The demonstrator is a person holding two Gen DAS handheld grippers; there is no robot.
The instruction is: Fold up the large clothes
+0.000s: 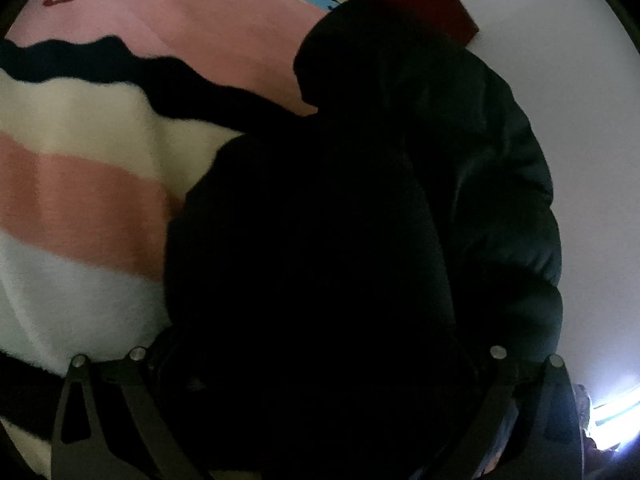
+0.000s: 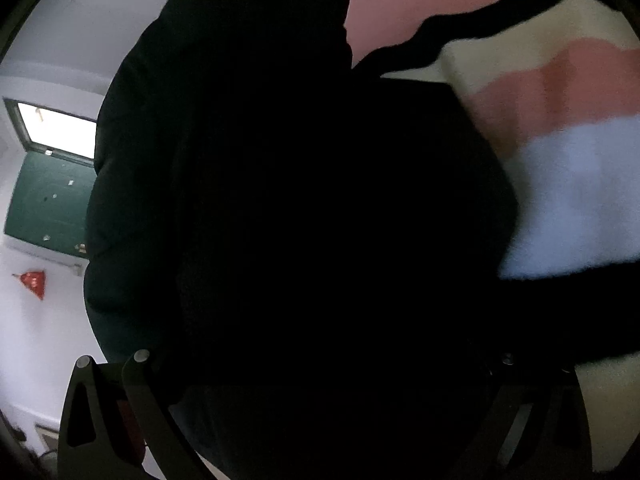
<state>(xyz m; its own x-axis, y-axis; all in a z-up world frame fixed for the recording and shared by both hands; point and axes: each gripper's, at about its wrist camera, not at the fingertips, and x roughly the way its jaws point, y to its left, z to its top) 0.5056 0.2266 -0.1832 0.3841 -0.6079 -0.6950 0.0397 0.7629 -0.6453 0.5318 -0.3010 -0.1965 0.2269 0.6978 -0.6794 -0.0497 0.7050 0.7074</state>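
A bulky black padded jacket (image 1: 360, 240) fills the space between the fingers of the left gripper (image 1: 316, 420) and right gripper (image 2: 320, 420), hiding their tips, so their grip cannot be told. Behind the jacket lies a fluffy cream, pink and white striped blanket (image 1: 80, 192) on a pink printed sheet (image 1: 200, 12) whose blue lettering is too blurred to read. Beyond the jacket in the right wrist view stands a green door (image 2: 48, 200).

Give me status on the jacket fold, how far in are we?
Done: nothing finished shows; no flat folded stack in either view. In hand: the black jacket bulges right against both the left tongs and right tongs, over the striped blanket. Fingertips are buried in dark fabric, so grip can't be confirmed. Left: laying it flat, folding it over and smoothing.
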